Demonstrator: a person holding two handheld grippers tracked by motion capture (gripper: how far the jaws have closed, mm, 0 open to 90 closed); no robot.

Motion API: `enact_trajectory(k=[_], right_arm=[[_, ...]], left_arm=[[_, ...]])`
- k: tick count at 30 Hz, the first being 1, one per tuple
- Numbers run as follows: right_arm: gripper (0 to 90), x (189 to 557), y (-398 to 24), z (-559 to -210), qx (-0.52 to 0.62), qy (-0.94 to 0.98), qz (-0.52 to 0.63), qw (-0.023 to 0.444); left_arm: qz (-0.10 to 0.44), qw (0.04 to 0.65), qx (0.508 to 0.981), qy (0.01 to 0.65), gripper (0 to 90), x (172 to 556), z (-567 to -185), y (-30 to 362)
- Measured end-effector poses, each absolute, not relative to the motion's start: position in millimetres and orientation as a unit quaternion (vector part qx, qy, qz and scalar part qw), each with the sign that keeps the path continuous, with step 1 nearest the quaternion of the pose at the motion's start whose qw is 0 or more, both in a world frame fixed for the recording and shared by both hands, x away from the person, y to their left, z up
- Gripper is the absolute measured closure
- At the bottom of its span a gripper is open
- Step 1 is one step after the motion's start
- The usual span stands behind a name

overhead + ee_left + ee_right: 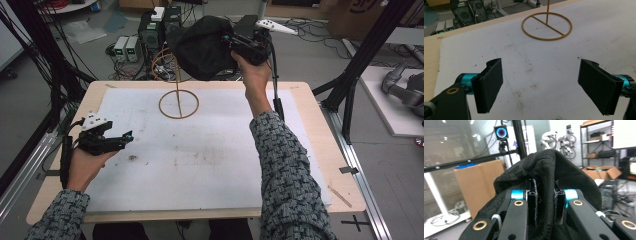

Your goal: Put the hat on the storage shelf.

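Observation:
A black fabric hat [205,46] hangs in the air above the far edge of the table, over the top of a tan wire stand [178,102] with a ring base and an upright rod. My right gripper [235,42] is raised high and shut on the hat's fabric [545,182], which bunches between its jaws. My left gripper [127,137] rests low over the white mat at the left, open with nothing between its pads [491,83]. The stand's ring base [546,26] lies ahead of it.
A white mat [200,155] covers the wooden table [325,150]. Black frame posts [365,55] flank the table. Computer boxes and cables [145,40] sit on the floor beyond the far edge. Cardboard boxes [476,182] stand in the room behind.

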State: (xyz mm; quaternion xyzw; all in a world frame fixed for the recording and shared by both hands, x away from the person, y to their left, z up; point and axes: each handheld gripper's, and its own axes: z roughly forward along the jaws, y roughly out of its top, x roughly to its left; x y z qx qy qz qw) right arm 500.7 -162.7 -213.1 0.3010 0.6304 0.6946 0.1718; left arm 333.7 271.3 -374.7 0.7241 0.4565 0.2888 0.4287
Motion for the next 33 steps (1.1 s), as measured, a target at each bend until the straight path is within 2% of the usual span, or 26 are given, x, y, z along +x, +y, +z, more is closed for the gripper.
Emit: enact_trajectory(k=[15,33], right_arm=[[80.4,541,-107,-221,0.276,0.653,0.693,0.131],[80.0,565,-75,-241,0.275,0.679,0.668,0.128]], left_arm=[[0.295,0.432,0.715,0.464,20.4,318,-375,282],[0.305,0.437,0.705,0.467,20.4,311,-372,294]])
